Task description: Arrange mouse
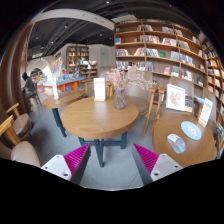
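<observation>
Mouse [177, 143], pale and oval, is seen lying on the wooden table [160, 150] at the right, ahead of the gripper [110, 160] and off to its right, beside a round blue mat [191, 129]. Its long axis is judged to run left-right. The fingers are held apart, empty; a rightward swing is needed.
</observation>
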`<action>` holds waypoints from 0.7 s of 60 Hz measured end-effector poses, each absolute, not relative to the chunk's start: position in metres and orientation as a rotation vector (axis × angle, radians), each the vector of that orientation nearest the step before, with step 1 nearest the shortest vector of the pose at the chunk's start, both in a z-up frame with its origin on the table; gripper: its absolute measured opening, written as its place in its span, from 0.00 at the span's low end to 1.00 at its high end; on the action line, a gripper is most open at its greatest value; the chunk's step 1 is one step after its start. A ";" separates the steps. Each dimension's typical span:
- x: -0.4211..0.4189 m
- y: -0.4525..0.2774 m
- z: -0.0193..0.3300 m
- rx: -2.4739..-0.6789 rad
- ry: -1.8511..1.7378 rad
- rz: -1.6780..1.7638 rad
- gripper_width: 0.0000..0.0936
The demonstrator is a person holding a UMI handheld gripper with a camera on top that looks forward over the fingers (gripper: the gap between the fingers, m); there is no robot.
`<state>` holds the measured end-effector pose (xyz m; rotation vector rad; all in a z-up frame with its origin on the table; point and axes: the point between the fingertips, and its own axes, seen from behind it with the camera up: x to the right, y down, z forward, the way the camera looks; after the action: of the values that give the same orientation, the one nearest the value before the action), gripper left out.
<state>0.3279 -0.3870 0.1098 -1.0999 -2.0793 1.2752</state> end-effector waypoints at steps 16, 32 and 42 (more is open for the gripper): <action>0.306 -0.347 0.105 -1.190 -2.018 1.208 0.92; 0.270 -0.262 0.081 -1.352 -1.893 1.055 0.91; 0.244 -0.196 0.065 -1.469 -1.773 0.948 0.92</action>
<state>0.2440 -0.1956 0.0647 -1.4691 -1.7726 0.9478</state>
